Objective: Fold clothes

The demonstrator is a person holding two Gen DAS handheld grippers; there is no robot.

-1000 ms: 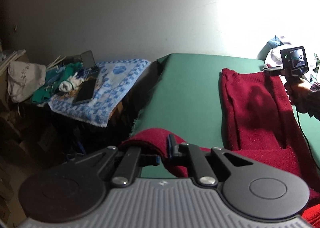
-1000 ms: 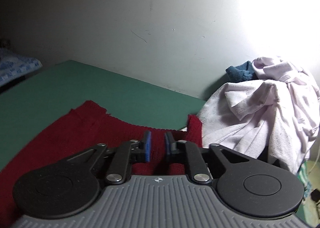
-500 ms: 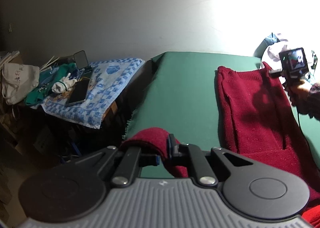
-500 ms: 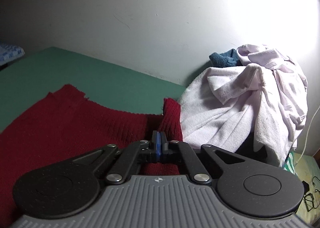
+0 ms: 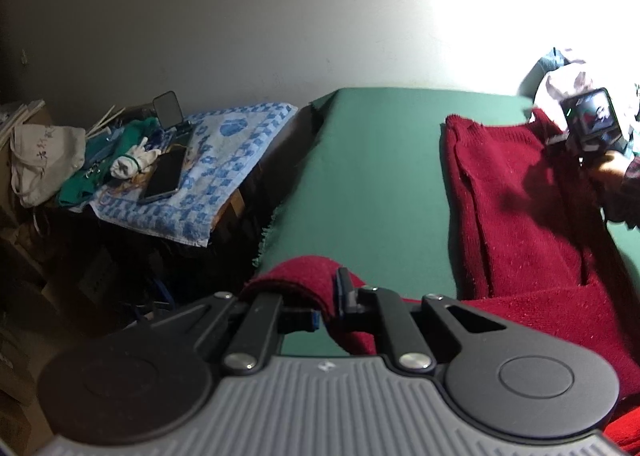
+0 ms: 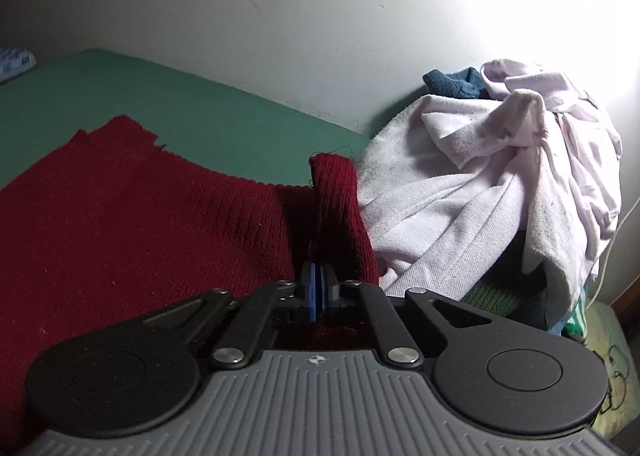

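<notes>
A dark red knitted sweater (image 5: 520, 207) lies spread on the green table (image 5: 360, 159). My left gripper (image 5: 326, 306) is shut on a bunched red end of the sweater at the table's near left edge. My right gripper (image 6: 316, 288) is shut on the sweater's (image 6: 140, 223) far right corner and holds that corner (image 6: 334, 183) lifted and standing up. The right gripper also shows in the left wrist view (image 5: 588, 127), at the sweater's far right, held by a hand.
A pile of white and pale pink clothes (image 6: 500, 159) with a blue garment (image 6: 456, 83) sits right of the sweater against the wall. Left of the table, a blue patterned towel (image 5: 216, 159) carries a phone (image 5: 164, 175) and clutter.
The right gripper closed on the sweater's far corner and has lifted it upright. The left gripper kept its hold on the red end and shifted only slightly.
</notes>
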